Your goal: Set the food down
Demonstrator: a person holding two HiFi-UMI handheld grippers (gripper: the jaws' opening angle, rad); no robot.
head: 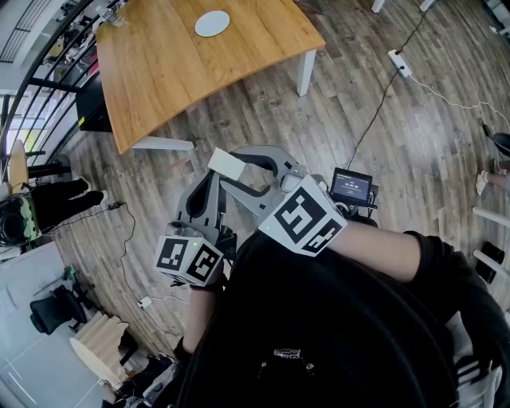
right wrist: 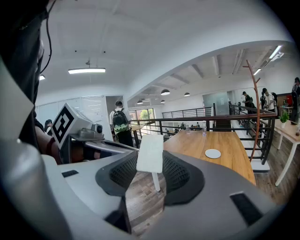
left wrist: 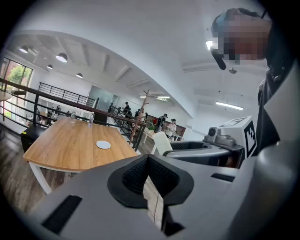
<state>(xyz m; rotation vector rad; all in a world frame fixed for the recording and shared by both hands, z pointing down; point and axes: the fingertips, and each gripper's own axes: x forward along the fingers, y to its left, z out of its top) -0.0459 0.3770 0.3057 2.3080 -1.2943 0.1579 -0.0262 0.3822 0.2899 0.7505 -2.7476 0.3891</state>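
Observation:
The food is a flat white ice-pop shape on a thin stick (right wrist: 150, 153). It stands between the pads of my right gripper (right wrist: 151, 165), which is shut on its white body, with the stick pointing down toward the floor. In the head view the white slab (head: 228, 165) shows at the tip of the right gripper (head: 239, 170), held over the wood floor well short of the table. My left gripper (left wrist: 147, 158) is shut with nothing between its jaws; it sits just left of the right one (head: 204, 188). A small white plate (head: 212, 23) lies on the wooden table (head: 159, 64).
A power strip with a cable (head: 398, 62) lies on the floor to the right. A small screen device (head: 351, 187) sits by my right arm. A black railing (right wrist: 211, 123) runs behind the table; a person with a backpack (right wrist: 120, 123) stands beyond it.

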